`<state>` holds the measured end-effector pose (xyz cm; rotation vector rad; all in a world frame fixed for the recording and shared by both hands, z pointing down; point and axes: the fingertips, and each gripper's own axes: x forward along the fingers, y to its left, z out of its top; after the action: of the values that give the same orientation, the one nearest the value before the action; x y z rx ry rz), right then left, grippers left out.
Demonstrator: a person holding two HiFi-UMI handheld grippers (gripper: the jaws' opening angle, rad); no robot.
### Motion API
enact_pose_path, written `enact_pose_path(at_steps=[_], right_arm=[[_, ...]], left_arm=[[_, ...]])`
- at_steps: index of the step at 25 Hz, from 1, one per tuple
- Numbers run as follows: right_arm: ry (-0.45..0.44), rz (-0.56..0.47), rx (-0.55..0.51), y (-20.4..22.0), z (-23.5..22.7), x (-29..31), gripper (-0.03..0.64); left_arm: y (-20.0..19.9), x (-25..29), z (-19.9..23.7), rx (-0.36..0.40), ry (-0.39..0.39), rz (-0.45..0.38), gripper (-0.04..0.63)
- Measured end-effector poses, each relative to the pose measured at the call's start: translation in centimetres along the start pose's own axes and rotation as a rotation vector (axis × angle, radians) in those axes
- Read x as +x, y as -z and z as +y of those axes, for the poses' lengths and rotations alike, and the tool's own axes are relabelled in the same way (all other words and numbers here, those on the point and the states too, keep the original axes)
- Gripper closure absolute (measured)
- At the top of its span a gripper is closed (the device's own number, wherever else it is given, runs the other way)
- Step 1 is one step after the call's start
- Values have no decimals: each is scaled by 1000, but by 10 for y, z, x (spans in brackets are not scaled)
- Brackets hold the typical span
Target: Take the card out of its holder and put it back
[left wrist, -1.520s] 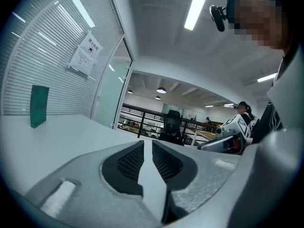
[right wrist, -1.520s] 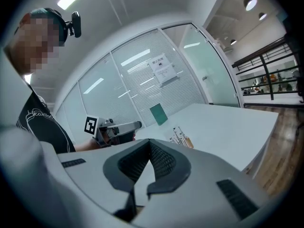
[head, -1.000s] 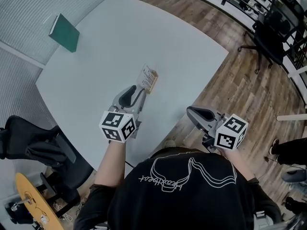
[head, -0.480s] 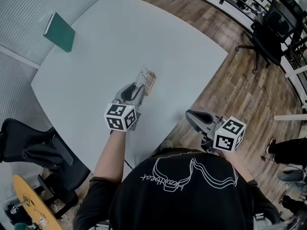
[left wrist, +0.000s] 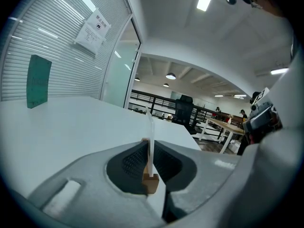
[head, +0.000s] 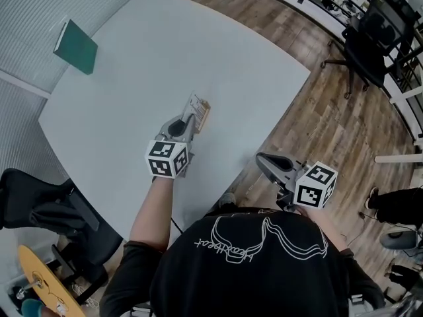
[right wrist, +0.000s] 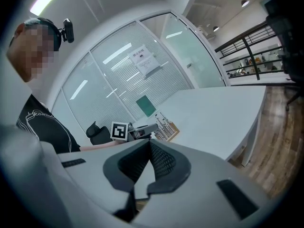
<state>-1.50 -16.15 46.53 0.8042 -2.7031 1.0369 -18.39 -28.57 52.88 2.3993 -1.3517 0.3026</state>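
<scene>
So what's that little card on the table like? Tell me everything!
The card is a thin, pale sheet with small print on it, too small to read. It stands upright on its edge in a slotted wooden holder on the white table. Seen edge-on it looks like a slim pale strip. The left gripper has just been closing its jaws, and their dark pads now press its two faces.

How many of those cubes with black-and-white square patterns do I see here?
2. One cube rides on the left gripper, whose jaws have just closed on the card over the table; the other rides on the right gripper, beyond the table's edge. None seems hidden.
</scene>
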Motion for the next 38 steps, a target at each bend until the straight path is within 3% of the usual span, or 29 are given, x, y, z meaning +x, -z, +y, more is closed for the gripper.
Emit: enact_pose_path(at_steps=[16, 24, 31, 38], right_arm=[[-15, -16, 40, 1, -8, -3, 611], [-24, -42, 41, -5, -12, -23, 611], [-33, -36, 38, -6, -9, -39, 611], [-56, -50, 4, -8, 5, -67, 611]], left_arm=[[-7, 3, -1, 16, -30, 12, 571], [-30, -5, -8, 37, -64, -37, 571], [-58, -22, -23, 137, -123, -77, 571], [-96, -68, -49, 140, -193, -192, 571]])
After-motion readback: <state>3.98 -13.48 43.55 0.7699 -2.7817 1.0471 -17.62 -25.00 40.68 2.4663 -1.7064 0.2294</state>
